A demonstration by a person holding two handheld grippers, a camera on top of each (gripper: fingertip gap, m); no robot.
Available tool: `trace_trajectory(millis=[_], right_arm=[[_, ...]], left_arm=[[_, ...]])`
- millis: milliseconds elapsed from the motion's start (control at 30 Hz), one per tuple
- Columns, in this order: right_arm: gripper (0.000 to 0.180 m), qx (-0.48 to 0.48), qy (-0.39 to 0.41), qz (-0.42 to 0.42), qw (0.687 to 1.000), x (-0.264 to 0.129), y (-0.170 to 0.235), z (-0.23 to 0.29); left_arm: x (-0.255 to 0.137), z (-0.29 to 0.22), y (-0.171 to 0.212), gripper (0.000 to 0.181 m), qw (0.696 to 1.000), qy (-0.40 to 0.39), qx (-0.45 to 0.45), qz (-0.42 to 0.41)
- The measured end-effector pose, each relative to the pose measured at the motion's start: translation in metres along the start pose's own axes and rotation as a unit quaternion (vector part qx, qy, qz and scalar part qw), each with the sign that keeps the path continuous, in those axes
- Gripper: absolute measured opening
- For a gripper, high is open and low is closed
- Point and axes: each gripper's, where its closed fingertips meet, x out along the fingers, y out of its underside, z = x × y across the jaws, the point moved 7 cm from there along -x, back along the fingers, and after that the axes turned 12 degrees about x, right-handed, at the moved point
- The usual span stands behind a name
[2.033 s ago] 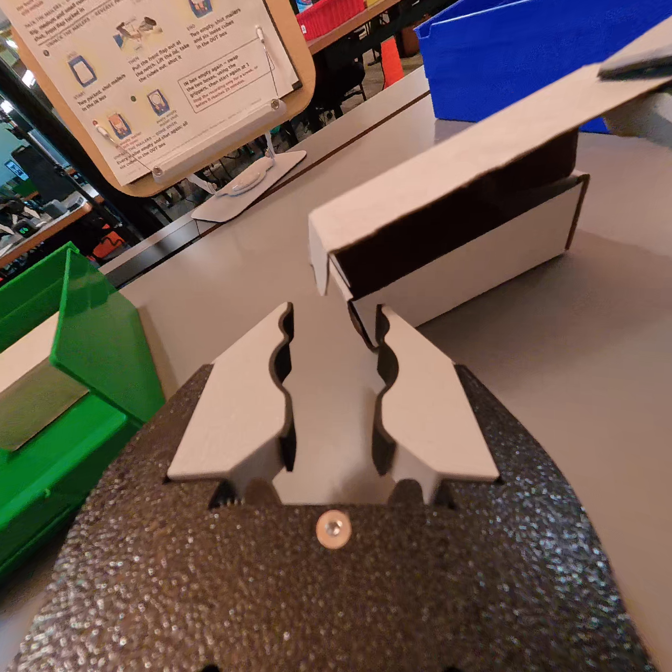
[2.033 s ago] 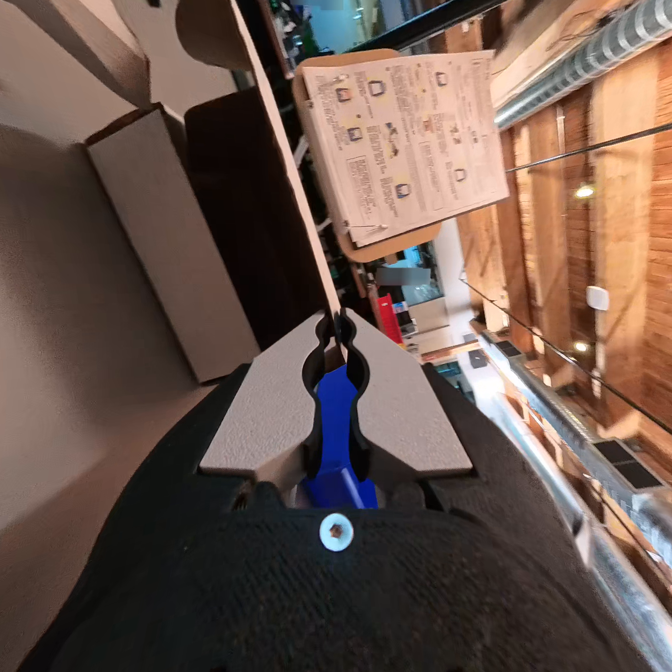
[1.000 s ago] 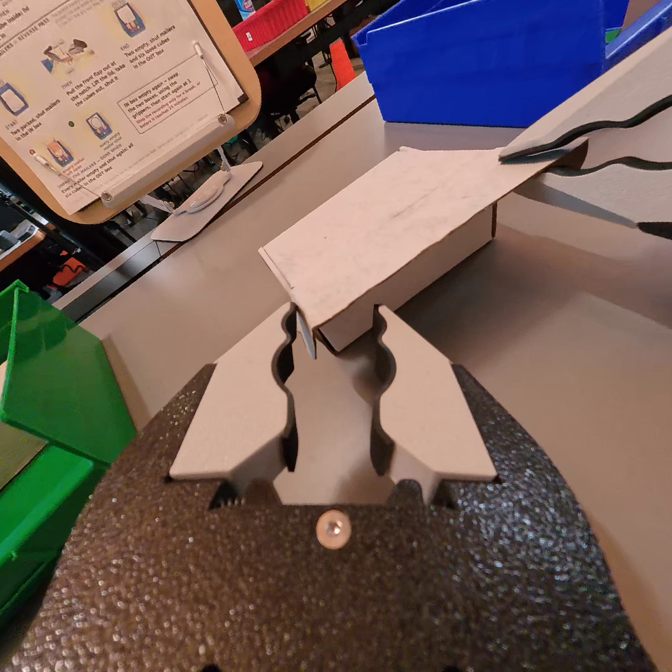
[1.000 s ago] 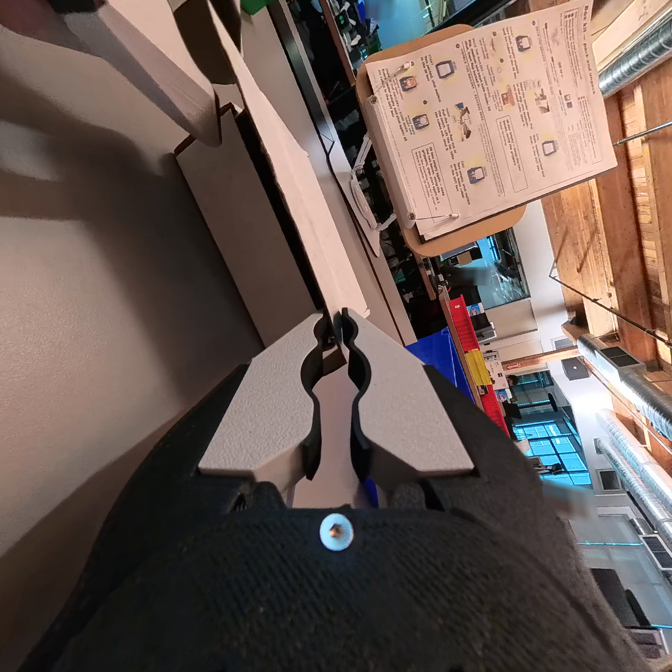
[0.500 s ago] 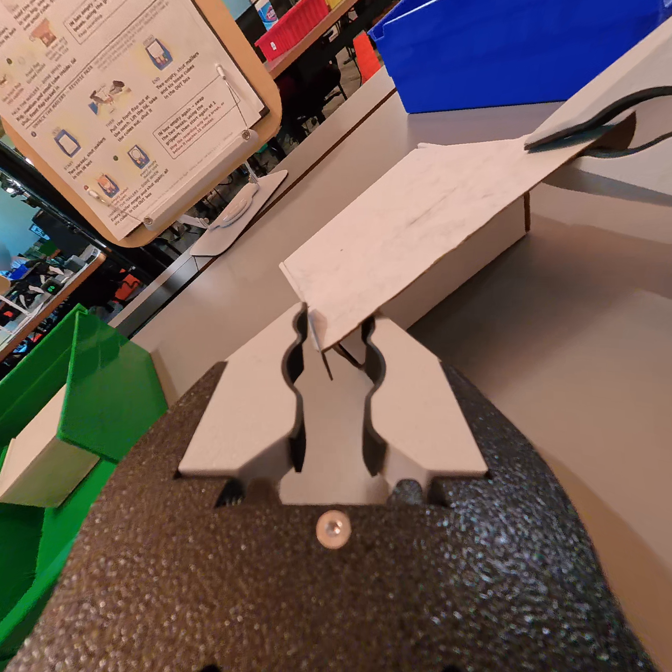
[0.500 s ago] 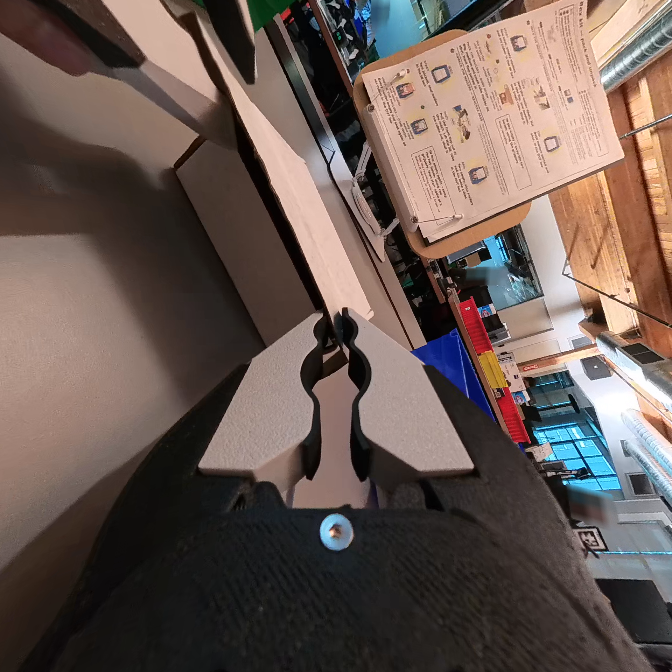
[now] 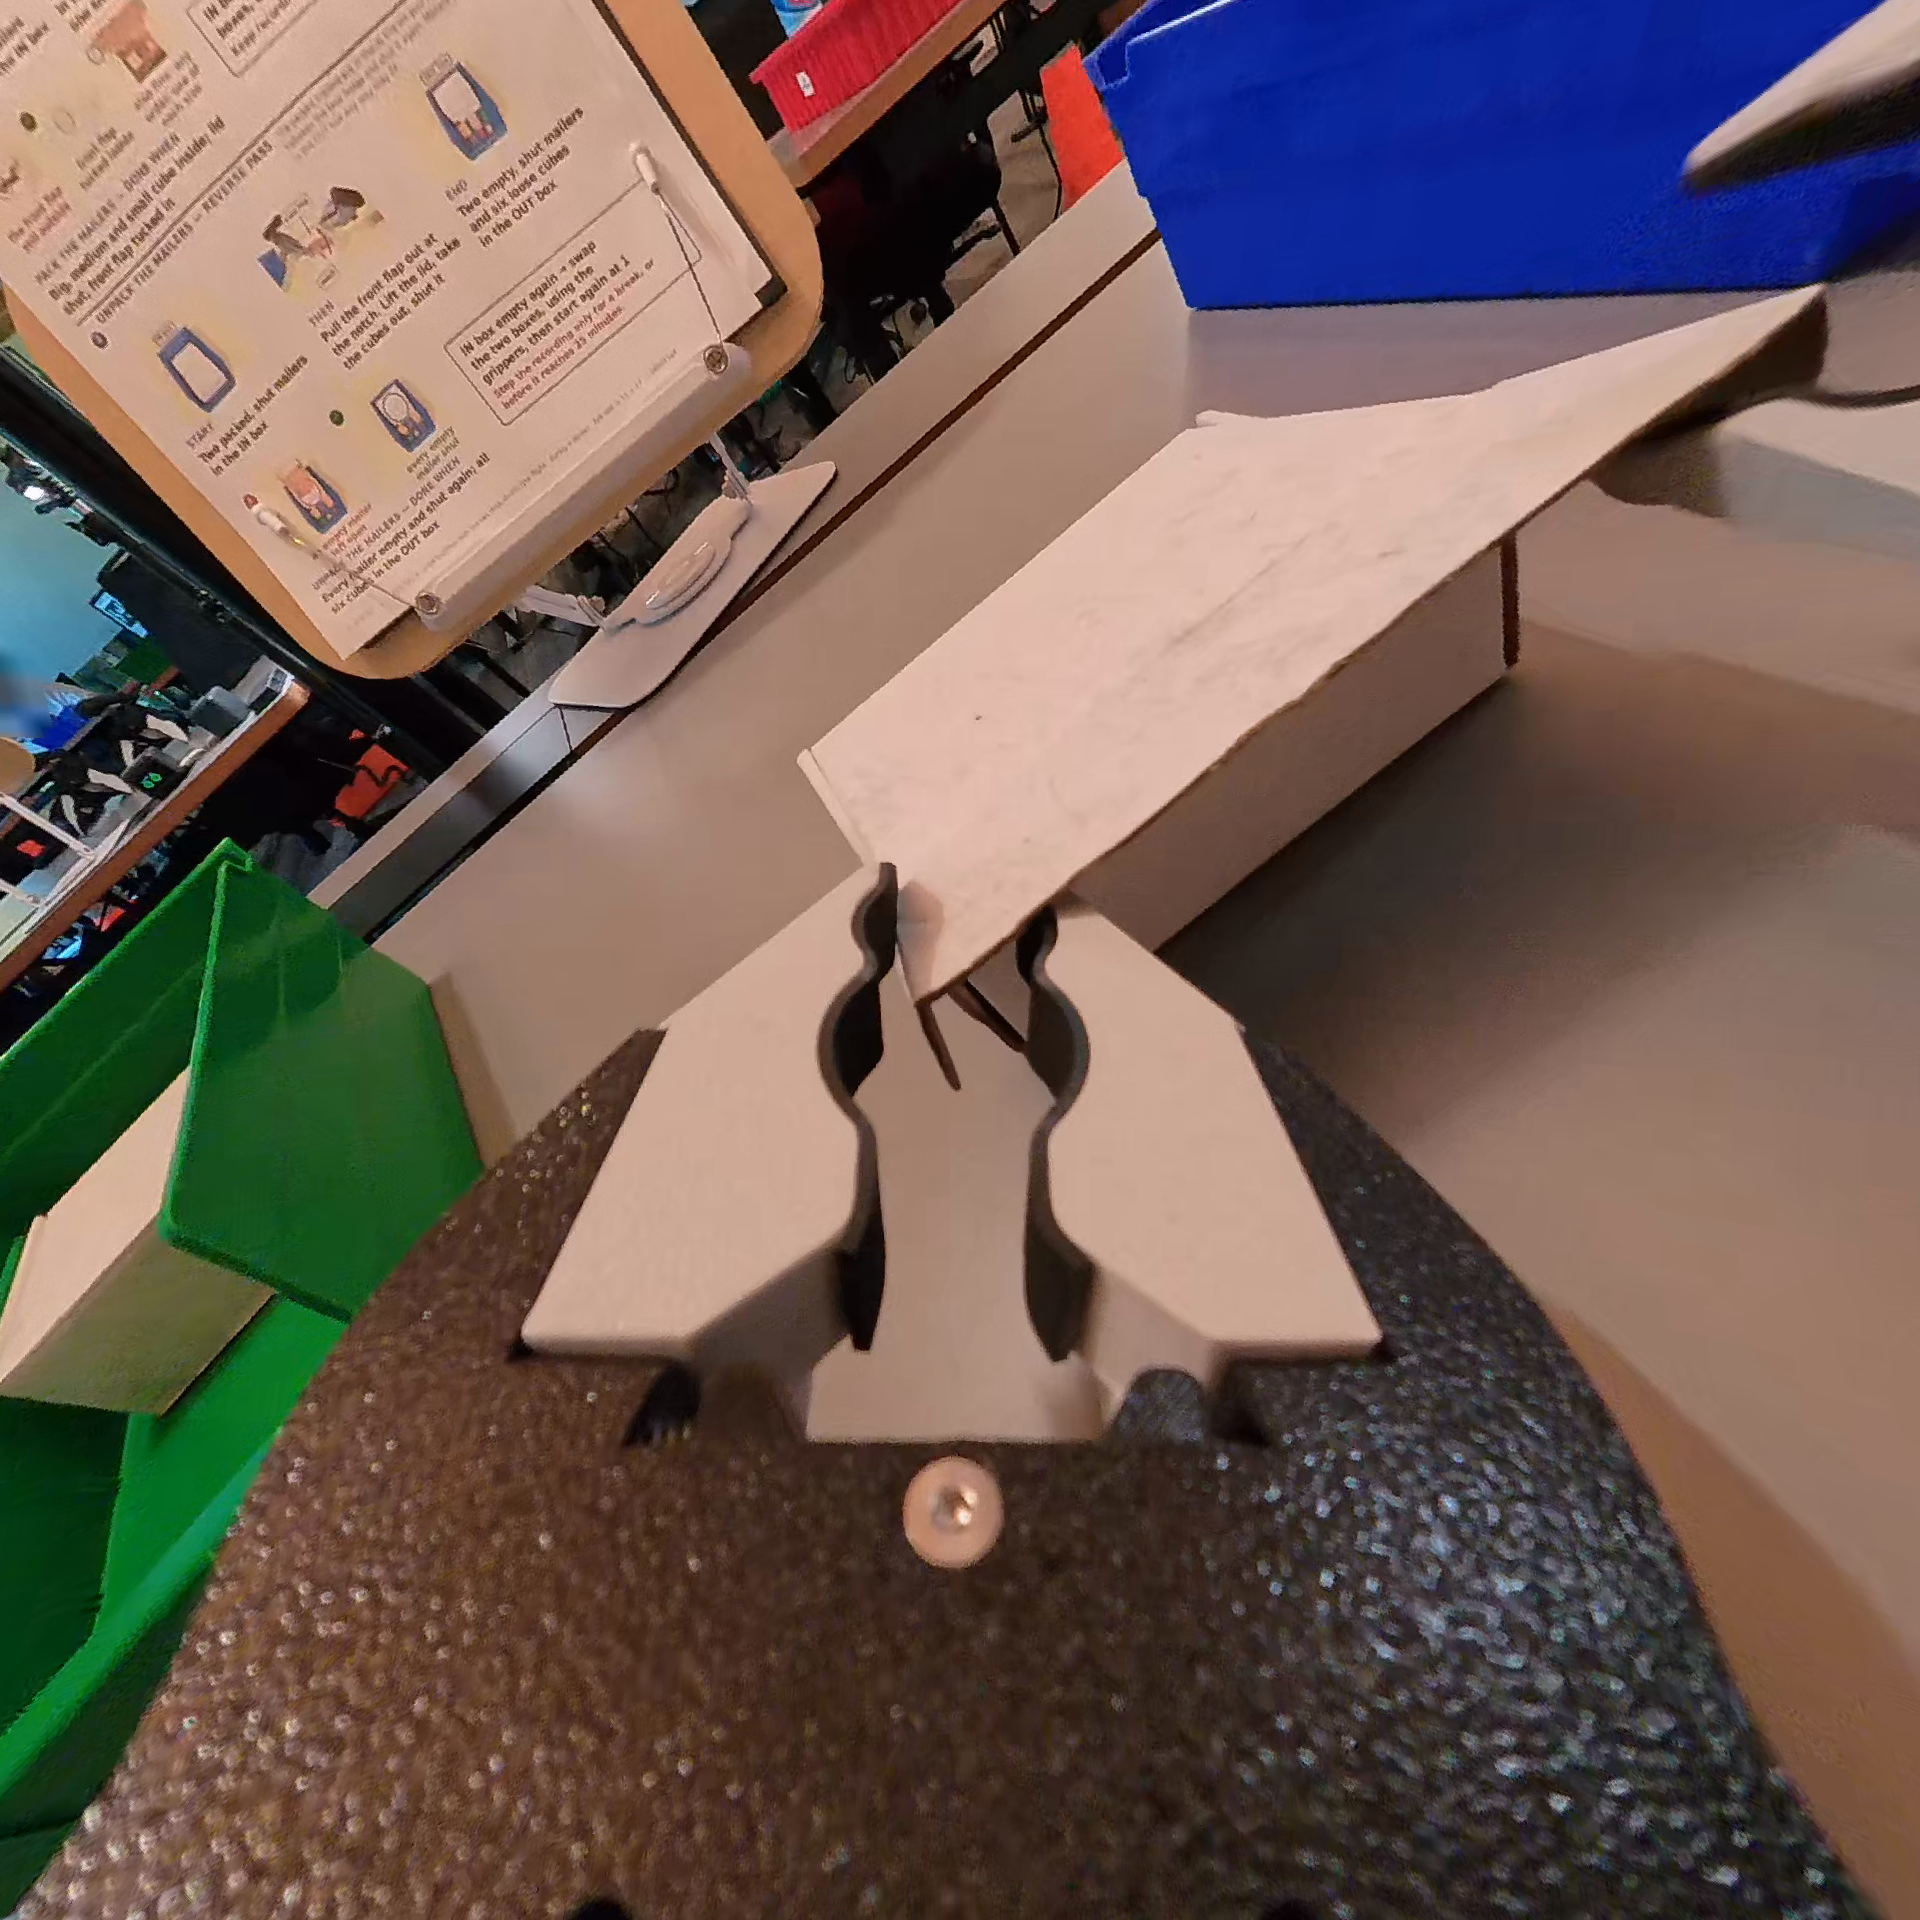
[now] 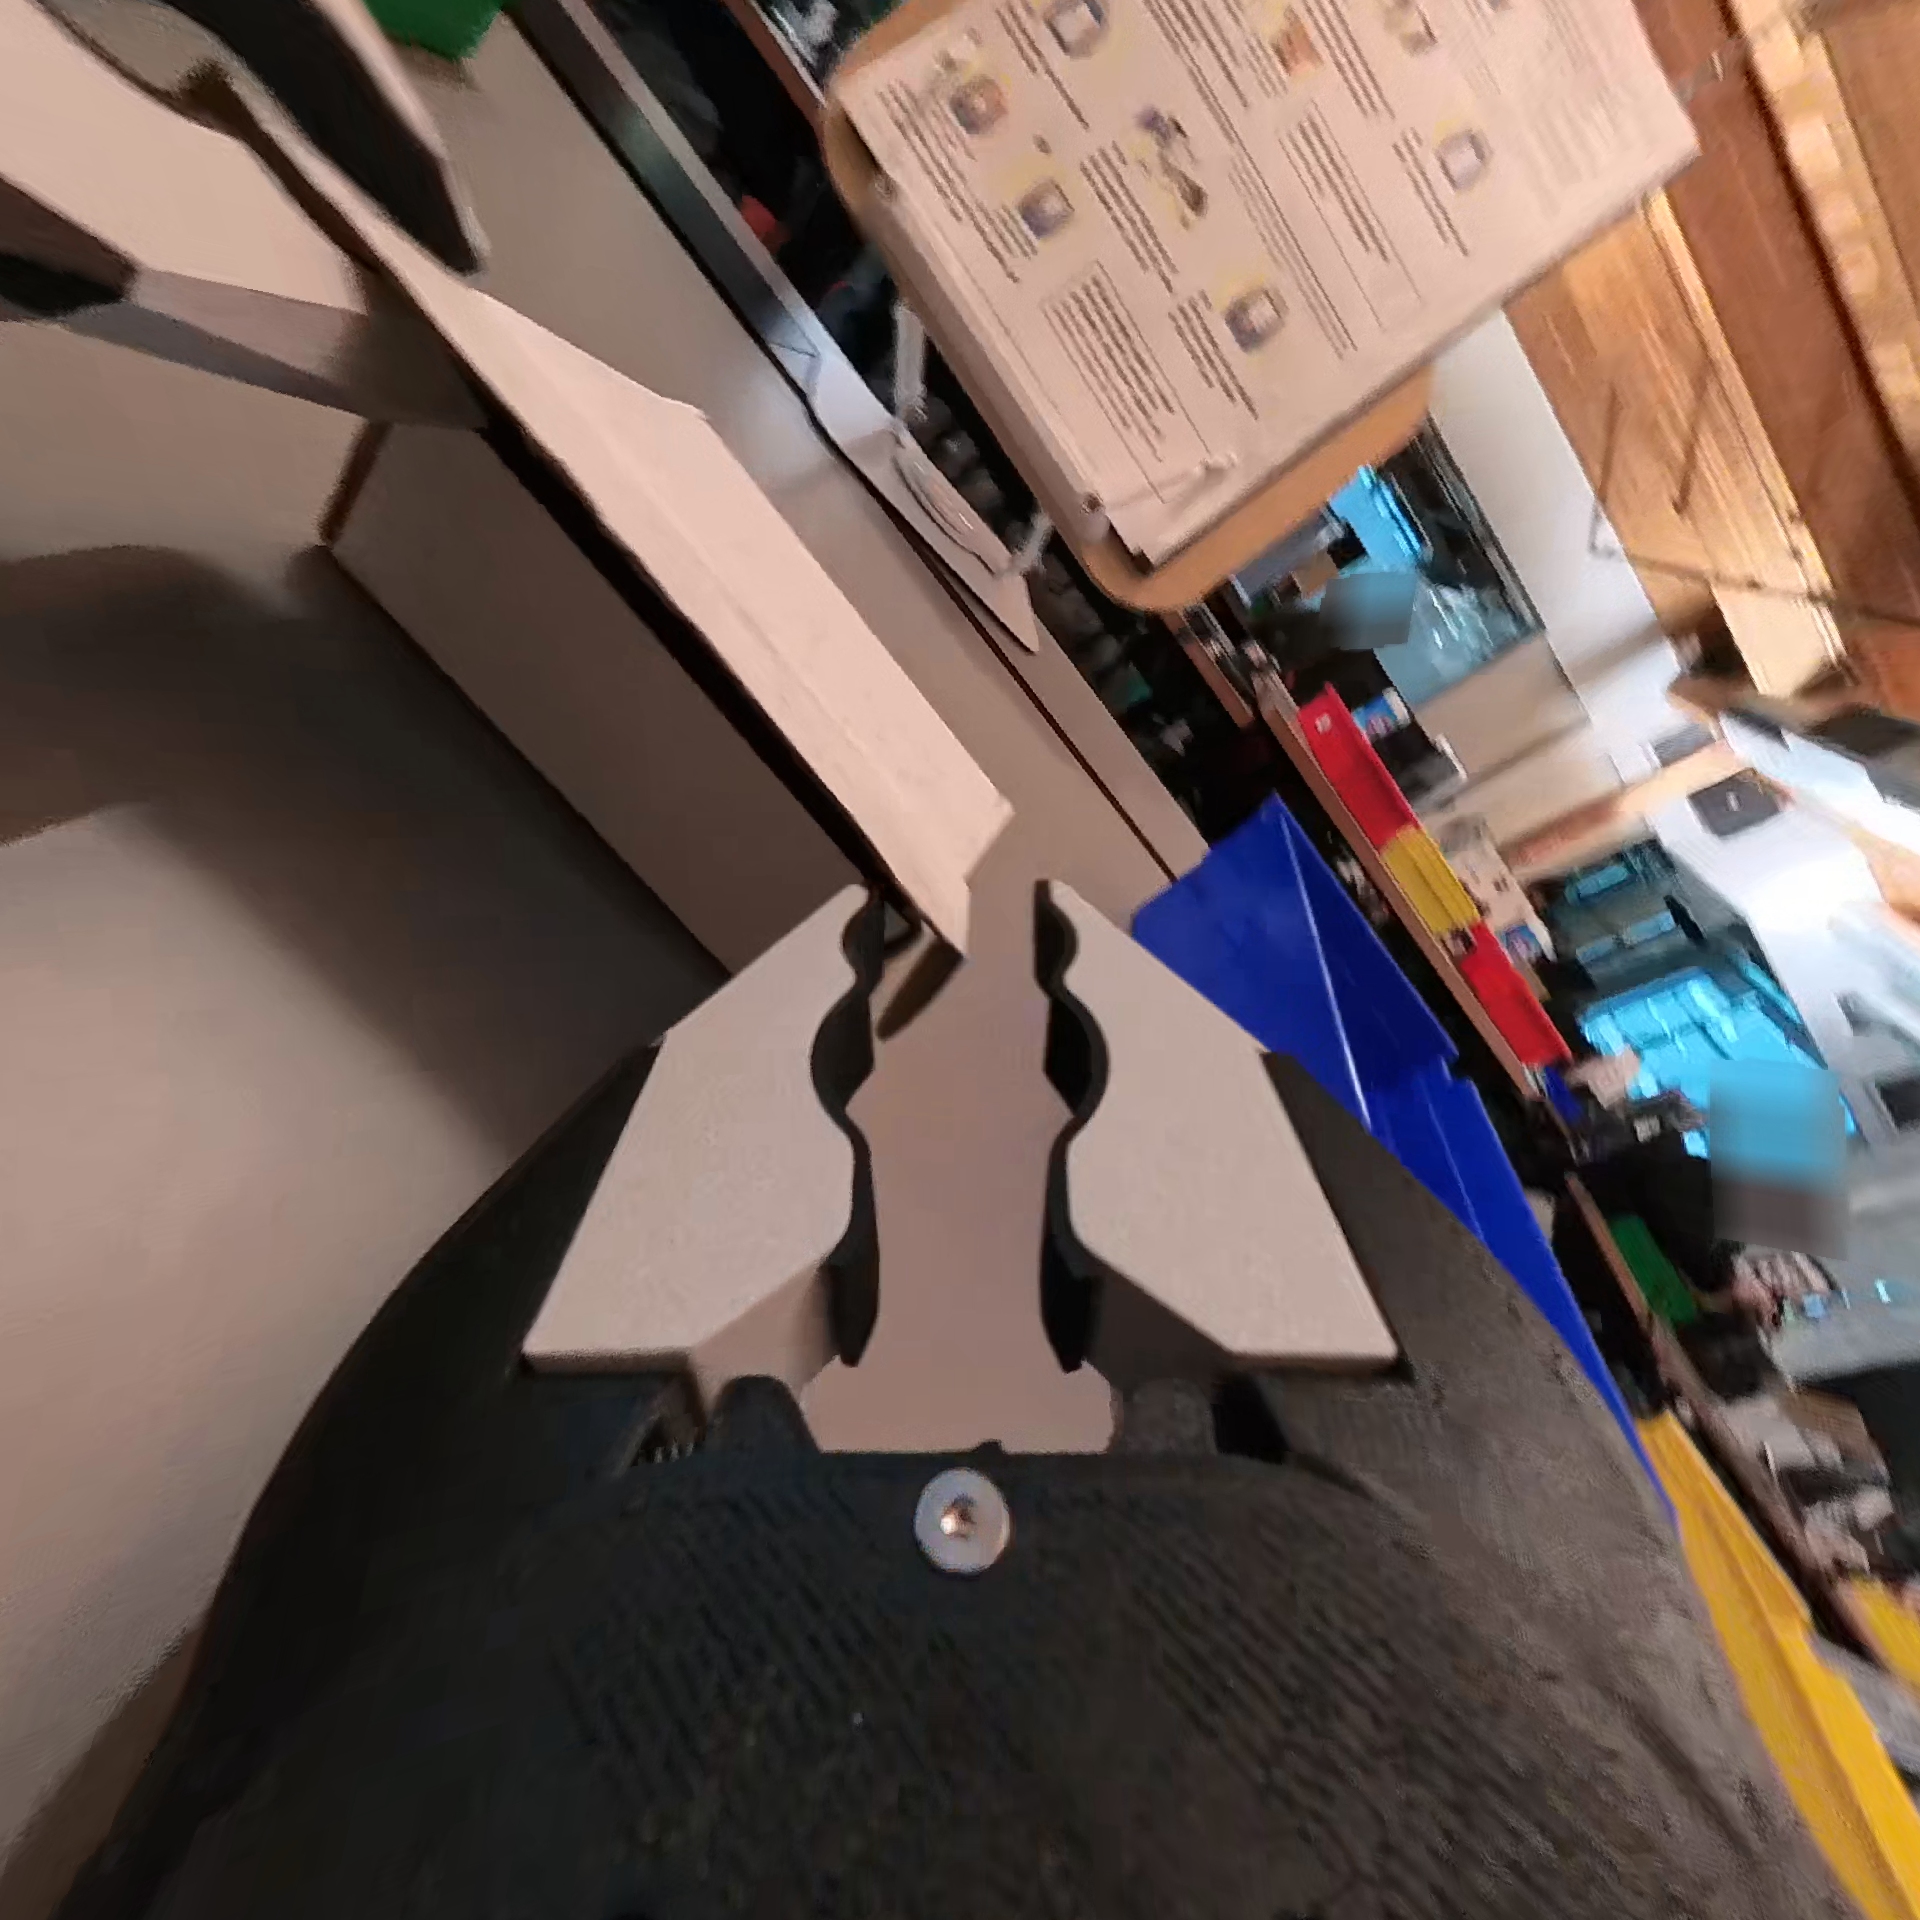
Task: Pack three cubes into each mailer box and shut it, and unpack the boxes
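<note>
Sitting flat on the grey table [image 7: 1558,1091] is the white mailer box [image 7: 1299,790], and I'll place everything else off that. Its lid [image 7: 1195,644] is down over the body but not tucked in, so the near corner sticks out past the box wall.

The left gripper [image 7: 956,935] is right at that near corner, jaws spread, with the lid's hanging front flap [image 7: 920,951] poking down into the gap between the fingers [image 7: 727,1143]. Can't really tell if either pad is actually touching the cardboard; it doesn't look pinched.

The right gripper [image 8: 956,914] is at the opposite end of the box, jaws apart too. The lid corner lies just beside its left finger, and nothing is clamped. That view is pretty blurry. From the left wrist camera you can catch the right gripper as a smeared grey shape over the far end of the lid.

Beyond the box there's a blue bin [image 7: 1507,156] on the table. Off to the left of the box is a green bin [image 7: 291,1091] with another white box [image 7: 114,1309] sitting in it. Behind the box, an instruction sheet on a clipboard stand [image 7: 416,291] stands upright at the table's back edge.

No idea what's inside the mailer, the lid hides it.
</note>
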Motion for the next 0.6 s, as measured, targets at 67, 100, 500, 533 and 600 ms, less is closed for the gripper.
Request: trace_trajectory(millis=[67, 100, 500, 533, 600], right_arm=[[0.036, 0.042, 0.023, 0.018, 0.999, -0.008, 0.005, -0.007], [0.039, 0.068, 0.022, 0.015, 0.997, -0.012, 0.007, -0.009], [0.001, 0.089, 0.002, 0.024, 0.996, 0.0, 0.015, -0.004], [0.001, 0.103, 0.0, 0.023, 0.994, 0.0, 0.016, -0.005], [0.001, 0.115, 0.003, 0.029, 0.993, 0.0, 0.018, -0.007]], left_arm=[[0.0, 0.0, -0.002, 0.02, 1.0, 0.0, 0.005, 0.004], [0.0, 0.0, -0.003, 0.02, 1.0, 0.0, 0.006, 0.002], [-0.005, -0.004, 0.002, 0.03, 0.998, 0.023, -0.043, -0.037], [-0.006, -0.003, 0.005, 0.032, 0.998, 0.023, -0.054, -0.033], [-0.007, -0.002, 0.01, 0.035, 0.997, 0.035, -0.069, -0.019]])
